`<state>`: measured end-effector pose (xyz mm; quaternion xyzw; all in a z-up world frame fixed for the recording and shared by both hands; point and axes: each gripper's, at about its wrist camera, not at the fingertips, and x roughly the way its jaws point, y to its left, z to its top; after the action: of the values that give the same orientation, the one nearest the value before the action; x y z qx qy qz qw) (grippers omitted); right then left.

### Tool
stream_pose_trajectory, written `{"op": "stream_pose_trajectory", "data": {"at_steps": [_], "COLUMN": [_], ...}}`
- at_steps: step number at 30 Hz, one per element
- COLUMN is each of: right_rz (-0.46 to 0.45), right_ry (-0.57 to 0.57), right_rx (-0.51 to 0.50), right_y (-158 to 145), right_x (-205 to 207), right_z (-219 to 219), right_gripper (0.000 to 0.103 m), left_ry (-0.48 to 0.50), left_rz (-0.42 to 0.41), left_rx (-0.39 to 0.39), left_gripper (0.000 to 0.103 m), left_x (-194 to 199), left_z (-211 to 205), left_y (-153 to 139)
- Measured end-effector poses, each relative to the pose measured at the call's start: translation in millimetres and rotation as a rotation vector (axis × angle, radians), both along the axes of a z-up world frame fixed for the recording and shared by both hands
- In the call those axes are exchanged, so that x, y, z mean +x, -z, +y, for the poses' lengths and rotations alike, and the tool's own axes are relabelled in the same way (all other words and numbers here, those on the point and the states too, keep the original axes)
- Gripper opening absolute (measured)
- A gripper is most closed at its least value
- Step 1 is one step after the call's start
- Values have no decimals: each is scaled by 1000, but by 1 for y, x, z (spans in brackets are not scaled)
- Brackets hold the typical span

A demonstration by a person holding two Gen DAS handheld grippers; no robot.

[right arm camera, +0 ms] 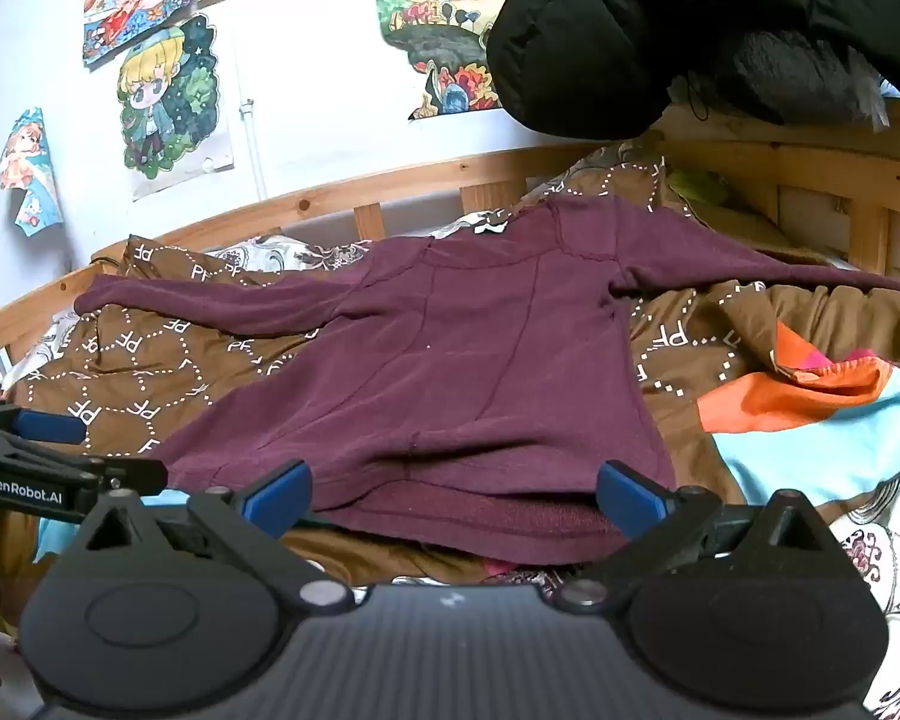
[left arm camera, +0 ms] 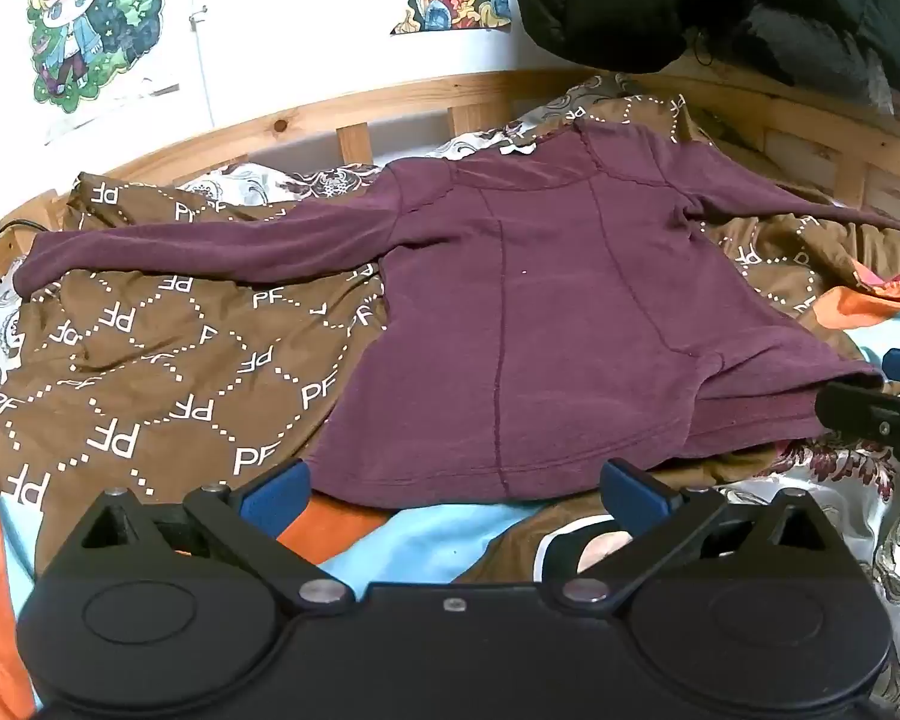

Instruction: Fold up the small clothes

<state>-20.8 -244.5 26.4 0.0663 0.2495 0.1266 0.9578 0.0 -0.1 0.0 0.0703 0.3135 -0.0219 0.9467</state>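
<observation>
A maroon long-sleeved top (left arm camera: 528,312) lies spread flat, back up, on a brown patterned blanket (left arm camera: 150,372), both sleeves stretched out sideways. My left gripper (left arm camera: 453,495) stands open just short of the hem's left part, blue pads wide apart, nothing between them. In the right wrist view the same top (right arm camera: 450,360) has its hem bunched and slightly folded near me. My right gripper (right arm camera: 453,495) is open at that hem's right part, its pads either side of the fabric edge without pressing on it. Each gripper shows at the edge of the other's view.
A wooden bed rail (left arm camera: 306,120) curves behind the bedding. A black puffy jacket (right arm camera: 660,30) hangs over the rail at the top right. Orange and light blue fabric (right arm camera: 810,408) lies to the right. Posters (right arm camera: 168,90) cover the white wall.
</observation>
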Motion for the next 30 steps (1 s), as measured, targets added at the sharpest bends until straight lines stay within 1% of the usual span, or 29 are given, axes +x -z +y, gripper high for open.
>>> {"op": "stream_pose_trajectory", "data": {"at_steps": [30], "right_rz": [12], "right_ry": [1], "right_rx": [3], "right_y": [2], "right_x": [0], "right_z": [0], "right_gripper": [103], "left_ry": [1], "left_rz": [-5], "left_rx": [18], "left_gripper": [102], "left_x": [0], "left_z": [-1], "left_y": [0]}}
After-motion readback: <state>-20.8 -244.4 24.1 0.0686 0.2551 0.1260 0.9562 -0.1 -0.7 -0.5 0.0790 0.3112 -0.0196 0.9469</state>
